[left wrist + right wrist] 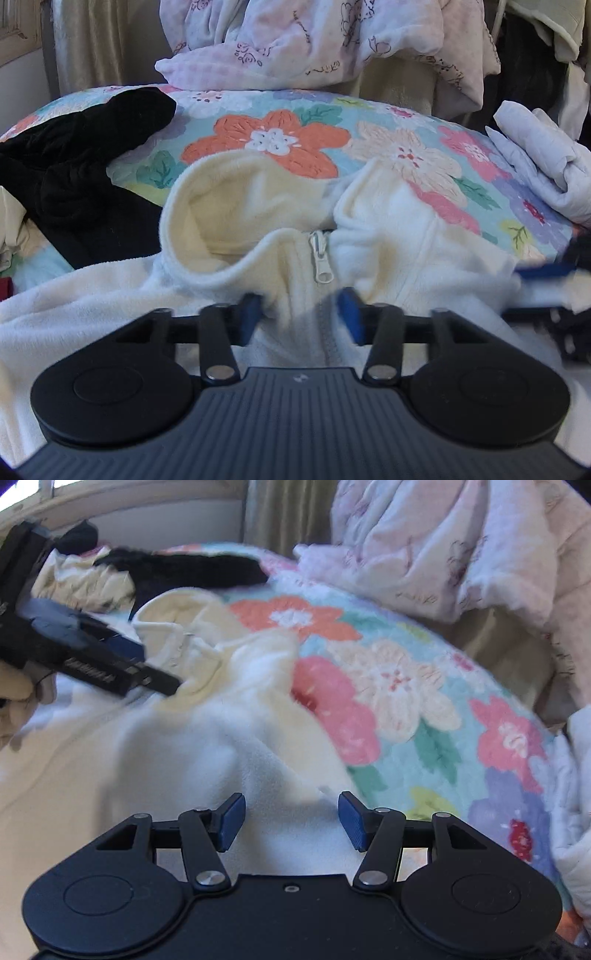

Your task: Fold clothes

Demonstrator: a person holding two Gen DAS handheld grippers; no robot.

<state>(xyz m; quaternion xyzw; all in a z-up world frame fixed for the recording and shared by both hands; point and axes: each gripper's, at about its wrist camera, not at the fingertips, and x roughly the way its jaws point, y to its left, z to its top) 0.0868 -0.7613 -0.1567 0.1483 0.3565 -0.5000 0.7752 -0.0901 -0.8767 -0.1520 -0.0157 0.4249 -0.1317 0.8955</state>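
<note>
Floral bedding (pixel 280 129) covers the surface in the left wrist view, with a pale printed quilt (pixel 295 40) heaped behind it. On this bedding lies a cream fleece jacket (pixel 388 236), its collar standing open and its white zipper pull (pixel 321 258) at the centre. Left of the jacket sits a black garment (pixel 85 155); right of it, a folded white cloth (pixel 543 158). The left gripper (pixel 301 317) is spread over the jacket just below the zipper pull, its blue pads either side of the zipped seam, not clamped. The right gripper's blurred blue tip (pixel 543 271) shows at the jacket's right edge.

From the right wrist view, the same floral bedding (pixel 424 701) stretches right of the jacket (pixel 229 746). The right gripper (pixel 291 819) hangs released over the jacket's fleece, pads apart. The left gripper (pixel 159 681) reaches in near the jacket's collar.
</note>
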